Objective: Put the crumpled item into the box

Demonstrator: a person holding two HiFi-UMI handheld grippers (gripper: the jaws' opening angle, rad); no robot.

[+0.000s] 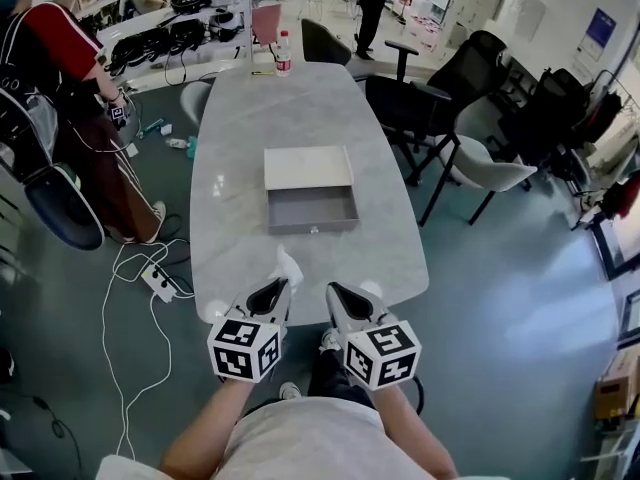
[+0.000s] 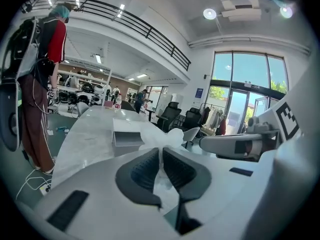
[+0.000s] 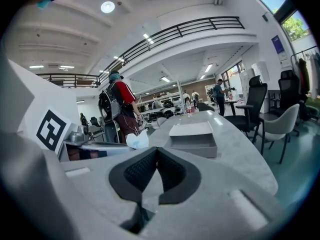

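Note:
A white crumpled item [image 1: 289, 265] pokes out ahead of my left gripper [image 1: 281, 290], which is shut on it near the table's near edge. In the left gripper view the crumpled item [image 2: 161, 138] bulges past the closed jaws of the left gripper [image 2: 161, 156]. The grey box [image 1: 311, 208] lies open in the middle of the table, its white lid [image 1: 307, 167] folded back behind it. My right gripper [image 1: 338, 294] is beside the left one, shut with nothing in it. The right gripper view shows the box [image 3: 193, 140] ahead and the crumpled item [image 3: 137, 139] at left.
The grey marble table [image 1: 300, 118] runs away from me. A bottle [image 1: 283, 55] stands at its far end. Chairs [image 1: 430, 118] line the right side. A person in red [image 1: 70, 88] stands at left. Cables and a power strip [image 1: 160, 283] lie on the floor.

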